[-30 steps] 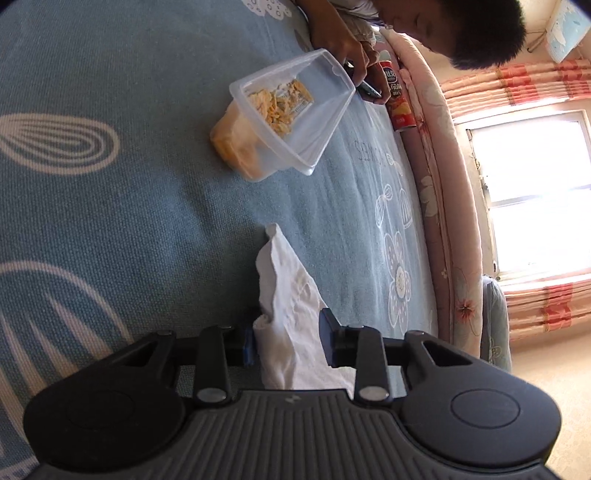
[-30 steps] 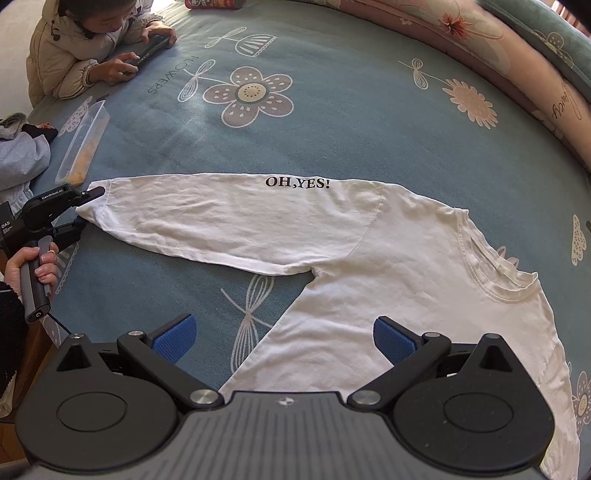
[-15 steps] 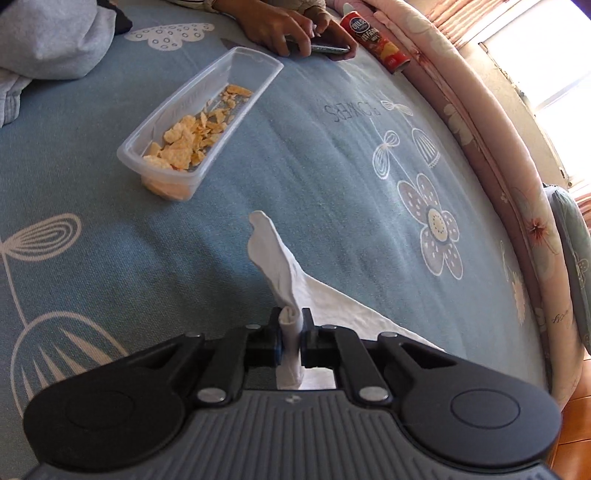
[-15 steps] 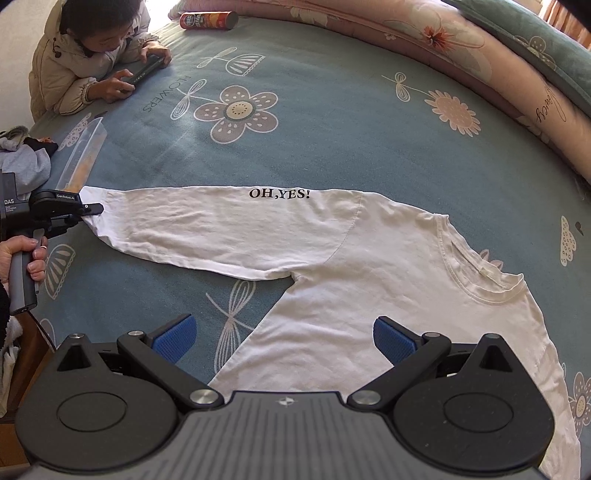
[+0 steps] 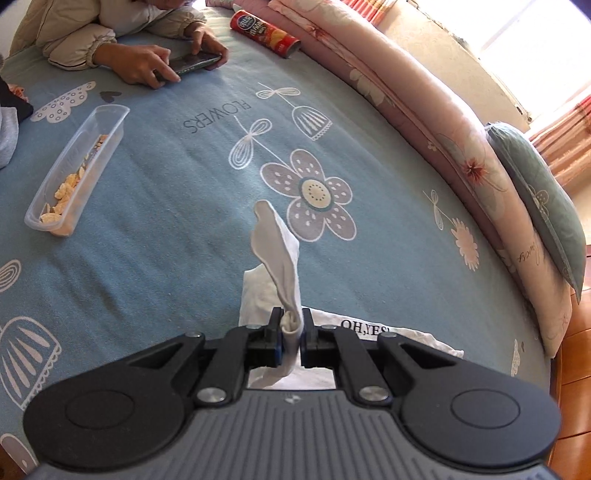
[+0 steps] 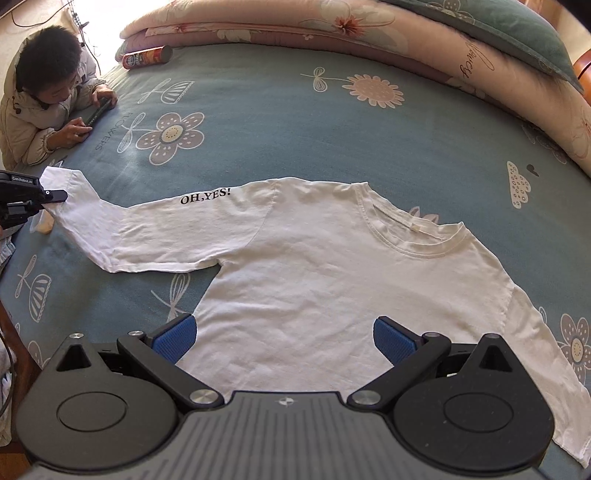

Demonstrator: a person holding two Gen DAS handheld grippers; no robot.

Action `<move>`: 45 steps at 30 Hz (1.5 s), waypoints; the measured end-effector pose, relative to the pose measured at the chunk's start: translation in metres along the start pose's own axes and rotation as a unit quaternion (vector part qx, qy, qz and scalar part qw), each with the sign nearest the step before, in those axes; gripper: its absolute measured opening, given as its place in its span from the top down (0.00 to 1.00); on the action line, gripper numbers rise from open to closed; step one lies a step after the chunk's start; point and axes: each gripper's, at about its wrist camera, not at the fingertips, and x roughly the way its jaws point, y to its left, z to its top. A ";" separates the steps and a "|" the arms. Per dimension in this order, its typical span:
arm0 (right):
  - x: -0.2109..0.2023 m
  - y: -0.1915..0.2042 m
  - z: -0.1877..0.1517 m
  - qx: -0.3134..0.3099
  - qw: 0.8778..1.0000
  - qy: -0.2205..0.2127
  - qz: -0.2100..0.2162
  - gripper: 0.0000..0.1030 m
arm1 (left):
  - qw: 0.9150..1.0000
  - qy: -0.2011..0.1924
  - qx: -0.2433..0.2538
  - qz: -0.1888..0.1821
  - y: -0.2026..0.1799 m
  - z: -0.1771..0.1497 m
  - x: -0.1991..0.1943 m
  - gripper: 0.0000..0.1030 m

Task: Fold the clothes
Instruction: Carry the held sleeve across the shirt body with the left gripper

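Note:
A white long-sleeved shirt [image 6: 314, 280] with "OH,YES!" printed on one sleeve lies flat on the blue flowered bed cover [image 6: 280, 122]. My left gripper [image 5: 291, 332] is shut on the cuff of that sleeve [image 5: 277, 251], which stands up from its jaws. Seen from the right wrist view, the left gripper [image 6: 55, 195] holds the cuff lifted at the far left, with the sleeve [image 6: 155, 232] bent upward. Over the shirt's lower body my right gripper [image 6: 284, 338] hangs open, holding nothing.
A person [image 6: 44, 107] leans on the bed's far left corner with a phone [image 5: 192, 62]. A clear plastic tray of snacks [image 5: 74, 170] and a red snack can [image 5: 264, 35] lie on the cover. Rolled pink quilts [image 6: 424, 40] and a green pillow [image 5: 535, 195] line the far edge.
My left gripper shut on the sleeve cuff, lifted it and carried it toward the shirt body. My right gripper moved closer over the shirt and stayed open.

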 end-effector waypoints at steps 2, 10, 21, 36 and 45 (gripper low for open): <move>-0.004 -0.015 -0.007 0.005 1.000 0.000 -0.012 0.00 | 1.000 0.008 0.011 -0.002 -0.021 0.000 0.000 0.94; -0.035 -0.061 -0.028 0.026 0.999 -0.014 -0.024 0.00 | 0.997 0.025 0.066 -0.023 -0.112 -0.008 -0.003 0.94; -0.055 -0.113 -0.051 0.050 0.998 -0.009 -0.036 0.00 | 0.993 0.040 0.089 -0.063 -0.205 -0.043 0.008 0.94; -0.077 -0.178 -0.076 0.037 0.997 0.011 -0.065 0.00 | 0.990 0.038 0.087 -0.101 -0.288 -0.102 0.045 0.94; -0.078 -0.195 -0.078 -0.001 0.996 0.034 -0.081 0.00 | 0.987 0.048 0.110 -0.103 -0.323 -0.141 0.089 0.94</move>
